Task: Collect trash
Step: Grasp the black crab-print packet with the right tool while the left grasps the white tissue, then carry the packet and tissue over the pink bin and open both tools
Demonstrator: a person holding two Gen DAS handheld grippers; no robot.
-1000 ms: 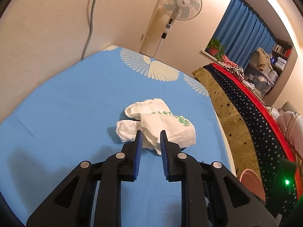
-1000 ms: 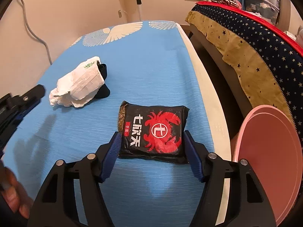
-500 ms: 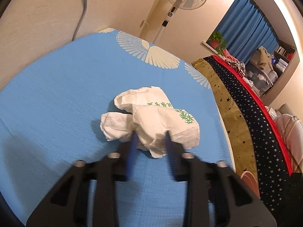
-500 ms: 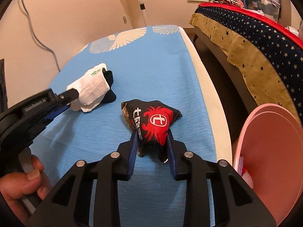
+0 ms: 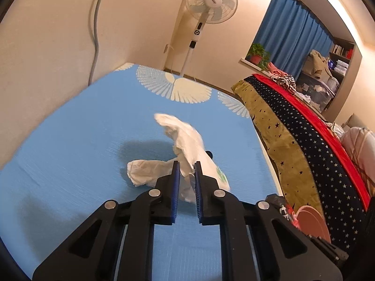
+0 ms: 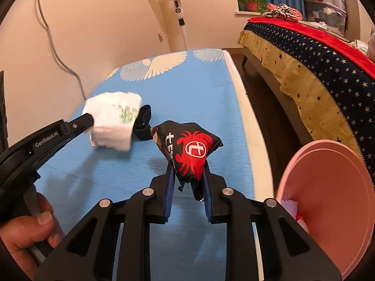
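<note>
Leftmost, a bare hand (image 6: 25, 231) is gripping the black left gripper (image 5: 186, 167); its jaws are closing, pinching a crumpled white paper bag with green print (image 5: 187, 140) above the blue cloth-covered table (image 5: 70, 140), toward its left edge. Beside it, a black strap (image 6: 143, 123) is lying on the cloth. Centrally, the black right gripper (image 6: 188, 178) is narrowing its blue-padded jaws, squeezing a black foil snack packet with a red crab (image 6: 189, 149). Rightmost, past the table's right edge, a round pink plastic bin (image 6: 328, 201) is standing.
</note>
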